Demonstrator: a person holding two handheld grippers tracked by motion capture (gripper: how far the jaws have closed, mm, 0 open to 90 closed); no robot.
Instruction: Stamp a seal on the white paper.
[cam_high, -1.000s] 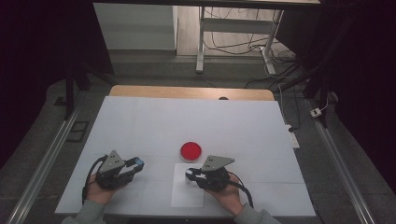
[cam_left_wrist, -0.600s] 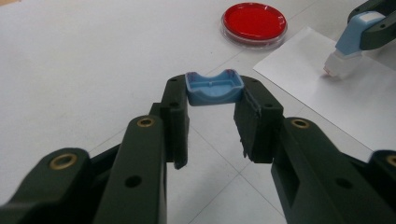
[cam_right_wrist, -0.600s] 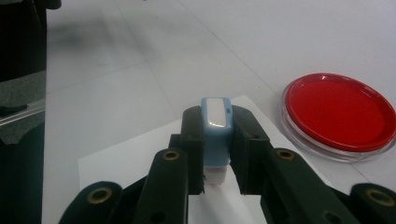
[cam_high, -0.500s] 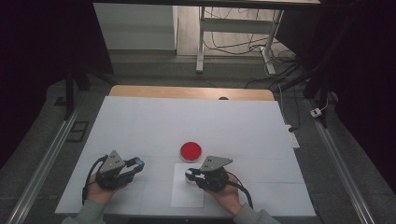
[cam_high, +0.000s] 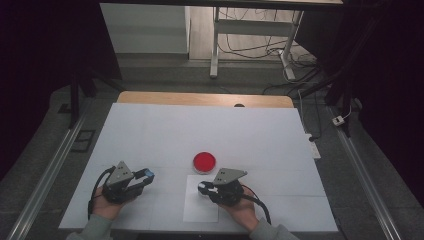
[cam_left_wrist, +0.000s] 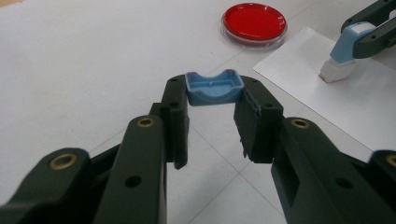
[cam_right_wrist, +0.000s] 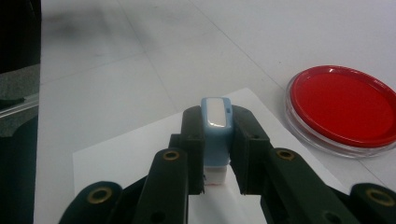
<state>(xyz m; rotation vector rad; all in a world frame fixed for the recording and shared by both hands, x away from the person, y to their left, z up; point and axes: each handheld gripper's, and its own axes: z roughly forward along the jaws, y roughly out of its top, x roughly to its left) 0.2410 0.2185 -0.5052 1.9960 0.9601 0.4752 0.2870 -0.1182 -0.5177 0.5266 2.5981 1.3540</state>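
Likely stamping: right gripper (cam_right_wrist: 215, 154) clamped on light-blue plastic stamp (cam_right_wrist: 215, 135), pressed onto white paper sheet (cam_high: 200, 205); left gripper (cam_left_wrist: 212, 121) pinching blue cap (cam_left_wrist: 214, 87) aside, red round ink pad (cam_high: 204, 161) near.

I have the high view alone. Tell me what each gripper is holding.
Observer: The left gripper is clamped on a small blue cap, open side up, held at the jaw tips.
Operator: Now the right one.
Observer: The right gripper grips a light blue stamp by its sides; its white base points down at the white paper.
Operator: Say whether the stamp is on the paper.
Observer: In the left gripper view its white base, with a reddish edge, sits at the sheet's surface; I cannot tell if it presses.
Operator: Report the red dish.
Observer: The red ink pad is a round clear dish with no lid on it, beside the paper, not touching the stamp.
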